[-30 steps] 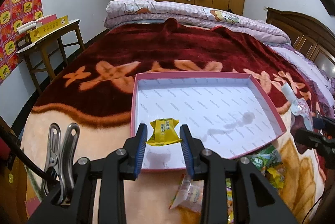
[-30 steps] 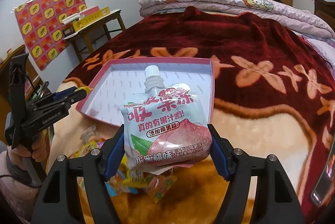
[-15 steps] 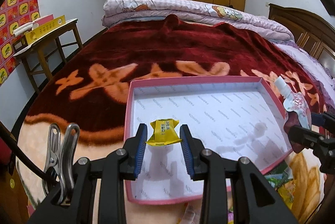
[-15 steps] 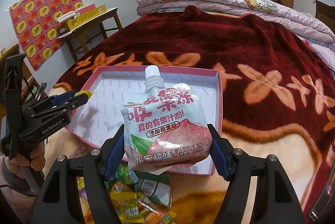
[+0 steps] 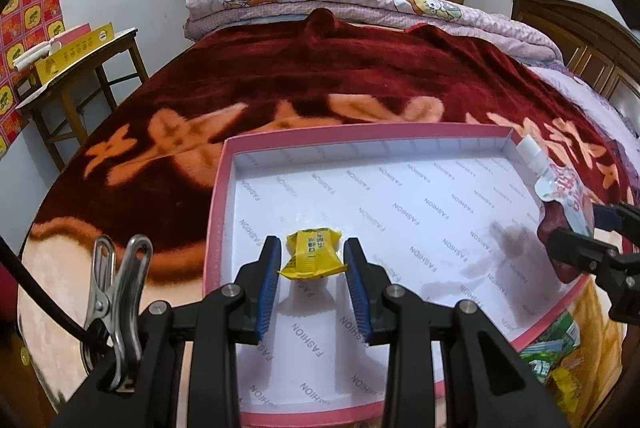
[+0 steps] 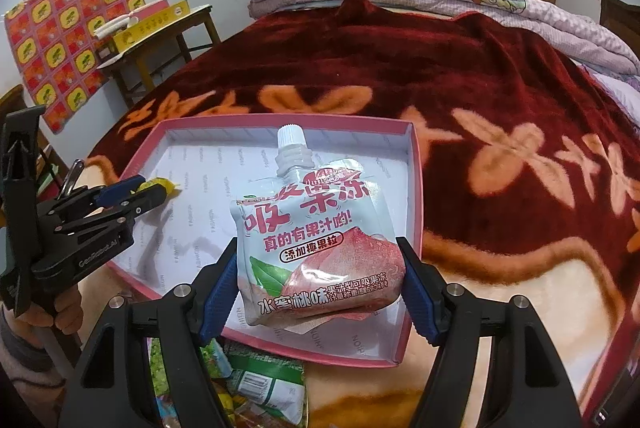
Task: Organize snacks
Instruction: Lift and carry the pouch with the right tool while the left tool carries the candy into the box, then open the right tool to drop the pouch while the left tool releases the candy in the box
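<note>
left claw (image 5: pixel 312 262): clamped tight on my little yellow candy (image 5: pixel 312 258), over the pink tray (image 5: pixel 218 195)
right claw (image 6: pixel 320 282): spread wide, gripping the peach jelly pouch (image 6: pixel 316 240) above the tray's near corner
leftover snacks (image 6: pixel 256 384): piled on the blanket (image 6: pixel 440 75) just beside the tray

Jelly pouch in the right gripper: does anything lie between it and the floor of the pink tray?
Nothing visible does. The jelly pouch hangs over a bare stretch of the pink tray; the left gripper with its yellow candy is off at the tray's far side.
</note>
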The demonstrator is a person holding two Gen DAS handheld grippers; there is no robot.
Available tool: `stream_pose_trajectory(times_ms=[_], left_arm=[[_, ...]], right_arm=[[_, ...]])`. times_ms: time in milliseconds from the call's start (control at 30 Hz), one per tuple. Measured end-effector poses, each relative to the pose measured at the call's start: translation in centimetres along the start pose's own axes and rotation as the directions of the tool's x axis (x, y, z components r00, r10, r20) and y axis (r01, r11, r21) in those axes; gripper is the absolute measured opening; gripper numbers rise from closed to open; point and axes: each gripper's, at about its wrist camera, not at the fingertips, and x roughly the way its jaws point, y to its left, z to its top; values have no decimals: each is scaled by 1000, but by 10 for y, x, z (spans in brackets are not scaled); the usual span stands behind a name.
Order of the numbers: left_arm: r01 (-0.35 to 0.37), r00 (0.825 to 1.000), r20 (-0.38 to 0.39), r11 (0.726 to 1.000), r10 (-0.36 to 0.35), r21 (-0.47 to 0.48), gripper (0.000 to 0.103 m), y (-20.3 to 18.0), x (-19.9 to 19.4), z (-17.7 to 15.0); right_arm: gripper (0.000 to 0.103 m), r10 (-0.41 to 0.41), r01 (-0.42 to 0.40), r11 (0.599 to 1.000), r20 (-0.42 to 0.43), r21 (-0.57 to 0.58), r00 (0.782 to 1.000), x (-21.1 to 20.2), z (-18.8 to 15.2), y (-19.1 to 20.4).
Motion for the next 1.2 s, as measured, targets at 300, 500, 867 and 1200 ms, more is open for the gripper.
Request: stream_pose_trajectory(times_ms=[300,500,867,1200], left_arm=[[-6,1000,-7,1000,6,16,41,-3,0,2],[5,1000,-9,1000,-5,15,42,-4,-5,2],[21,1000,-1,1000,-21,-1,43,-4,-21,1],[32,999,11,999,-32,-1,43,-6,-47,-6]], right_arm=[[74,2,-2,1000,-6,8,1000,5,1,-1],[74,-10,10,1000,10,-4,1000,4,0,-1],[85,-7,7,1000,43,5,999,-8,0,0],[85,20,-22,999,104,22,994,-39,-7,5]])
